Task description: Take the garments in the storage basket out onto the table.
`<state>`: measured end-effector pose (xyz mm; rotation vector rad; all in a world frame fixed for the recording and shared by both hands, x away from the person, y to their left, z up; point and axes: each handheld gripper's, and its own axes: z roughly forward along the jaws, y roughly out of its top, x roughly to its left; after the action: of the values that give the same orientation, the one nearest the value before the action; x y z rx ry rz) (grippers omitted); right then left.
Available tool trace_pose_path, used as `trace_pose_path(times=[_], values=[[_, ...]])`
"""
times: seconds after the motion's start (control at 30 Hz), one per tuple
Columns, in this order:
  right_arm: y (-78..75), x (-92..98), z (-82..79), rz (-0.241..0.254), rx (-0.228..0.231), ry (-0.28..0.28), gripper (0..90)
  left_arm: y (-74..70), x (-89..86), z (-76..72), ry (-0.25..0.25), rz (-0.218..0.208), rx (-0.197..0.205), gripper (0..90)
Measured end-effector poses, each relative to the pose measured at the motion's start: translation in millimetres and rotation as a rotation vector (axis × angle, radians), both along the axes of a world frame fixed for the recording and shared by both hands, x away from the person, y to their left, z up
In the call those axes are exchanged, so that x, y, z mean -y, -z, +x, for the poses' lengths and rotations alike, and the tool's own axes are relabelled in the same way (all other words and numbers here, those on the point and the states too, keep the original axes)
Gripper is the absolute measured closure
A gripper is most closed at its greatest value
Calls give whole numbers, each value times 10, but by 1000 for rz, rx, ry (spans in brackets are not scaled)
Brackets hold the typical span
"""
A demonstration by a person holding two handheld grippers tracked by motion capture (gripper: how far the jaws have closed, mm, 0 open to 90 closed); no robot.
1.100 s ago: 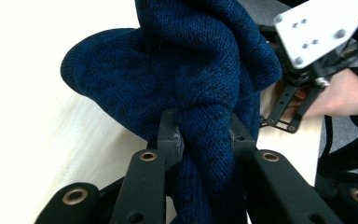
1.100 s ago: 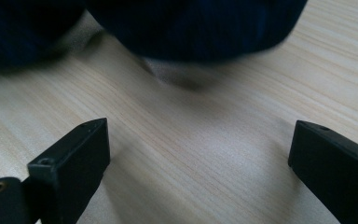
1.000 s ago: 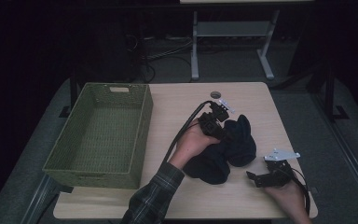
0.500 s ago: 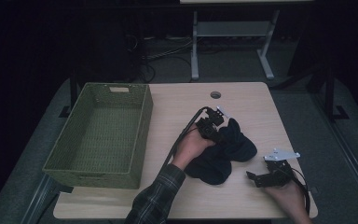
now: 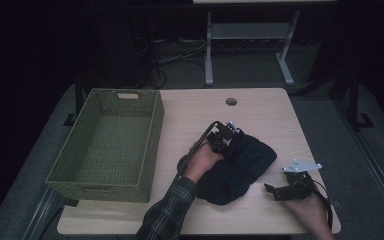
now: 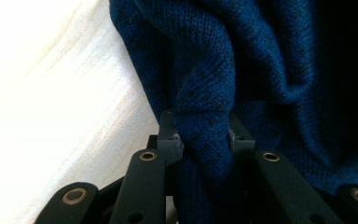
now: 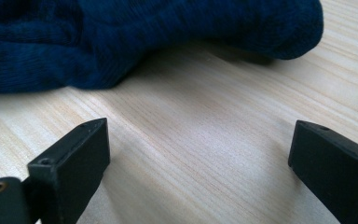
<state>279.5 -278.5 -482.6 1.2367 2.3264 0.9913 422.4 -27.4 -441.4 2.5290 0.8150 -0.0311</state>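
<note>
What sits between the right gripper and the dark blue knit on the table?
Nothing visible. In the right gripper view, bare wood runs from the open right gripper up to the edge of the blue knit garment. The left gripper is already clamped on a fold of it.
</note>
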Motion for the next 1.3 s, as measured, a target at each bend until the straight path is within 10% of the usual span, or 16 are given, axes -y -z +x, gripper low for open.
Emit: trace_pose_path(times=[0.5, 0.97, 1.3], values=[[1, 1, 1, -1, 2, 0, 49, -548, -293, -161, 15, -116, 144, 332], [1, 1, 2, -2, 2, 0, 49, -554, -825, -605, 0, -85, 144, 889], [1, 1, 2, -2, 2, 0, 49, -194, -1001, -705, -56, 17, 102, 900]])
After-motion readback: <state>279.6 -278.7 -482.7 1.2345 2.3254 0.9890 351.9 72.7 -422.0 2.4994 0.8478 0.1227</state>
